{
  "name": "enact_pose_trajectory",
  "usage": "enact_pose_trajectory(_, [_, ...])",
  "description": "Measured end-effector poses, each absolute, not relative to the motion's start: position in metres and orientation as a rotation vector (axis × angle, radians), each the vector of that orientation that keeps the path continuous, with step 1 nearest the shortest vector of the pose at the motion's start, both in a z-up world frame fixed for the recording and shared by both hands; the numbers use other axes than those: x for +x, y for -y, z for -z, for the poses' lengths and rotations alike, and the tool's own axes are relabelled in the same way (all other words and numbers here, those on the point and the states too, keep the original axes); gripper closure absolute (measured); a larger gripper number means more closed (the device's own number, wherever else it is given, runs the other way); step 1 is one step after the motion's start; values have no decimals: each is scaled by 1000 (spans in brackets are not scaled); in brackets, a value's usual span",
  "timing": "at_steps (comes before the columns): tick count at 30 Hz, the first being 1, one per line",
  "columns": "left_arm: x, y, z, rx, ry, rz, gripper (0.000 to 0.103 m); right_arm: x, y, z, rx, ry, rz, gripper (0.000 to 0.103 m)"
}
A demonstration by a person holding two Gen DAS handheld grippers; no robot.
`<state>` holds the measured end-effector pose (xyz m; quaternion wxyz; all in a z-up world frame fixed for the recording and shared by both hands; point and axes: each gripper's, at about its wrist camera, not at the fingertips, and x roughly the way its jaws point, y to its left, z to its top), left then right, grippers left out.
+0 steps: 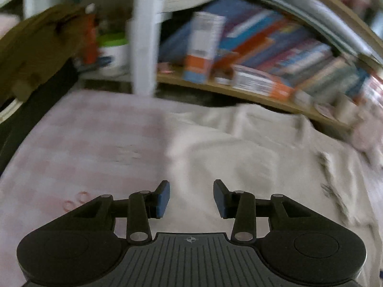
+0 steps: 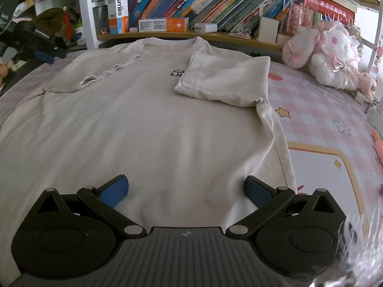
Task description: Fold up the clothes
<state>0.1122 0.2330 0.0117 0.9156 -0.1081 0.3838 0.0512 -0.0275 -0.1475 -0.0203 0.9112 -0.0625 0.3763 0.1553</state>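
A cream T-shirt [image 2: 143, 124] lies flat on a pink checked bed cover, collar toward the bookshelf. Its right sleeve [image 2: 222, 81] is folded inward over the chest and partly covers a dark print. My right gripper [image 2: 186, 189] hangs open just above the shirt's lower part near the hem, nothing between its blue pads. The left wrist view is blurred: my left gripper [image 1: 191, 198] is open over the shirt's left side [image 1: 239, 157], close to where the cloth meets the pink cover [image 1: 91, 148]. It holds nothing.
A shelf of books [image 2: 215, 2] and boxes runs along the far edge of the bed. Pink plush toys [image 2: 330, 55] sit at the far right. Pens [image 2: 378, 143] lie at the right edge. A white post [image 1: 146, 35] and clutter stand far left.
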Motion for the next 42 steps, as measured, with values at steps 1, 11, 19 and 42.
enact_pose_trajectory(1, [117,-242,-10,-233,-793,-127,63,-27,146,20,-126,-782,-311,0])
enact_pose_trajectory(11, [177,-285,18,-317,-872,-125,46,-31,134,16,-83,-849,-180,0])
enact_pose_trajectory(19, [199,-289,27,-358,-855,-85,47,-47,124,14,-48,-879,-71,0])
enact_pose_trajectory(42, [229,-295,30,-381,-876,-32,100,-66,107,11,-50,-923,78,0])
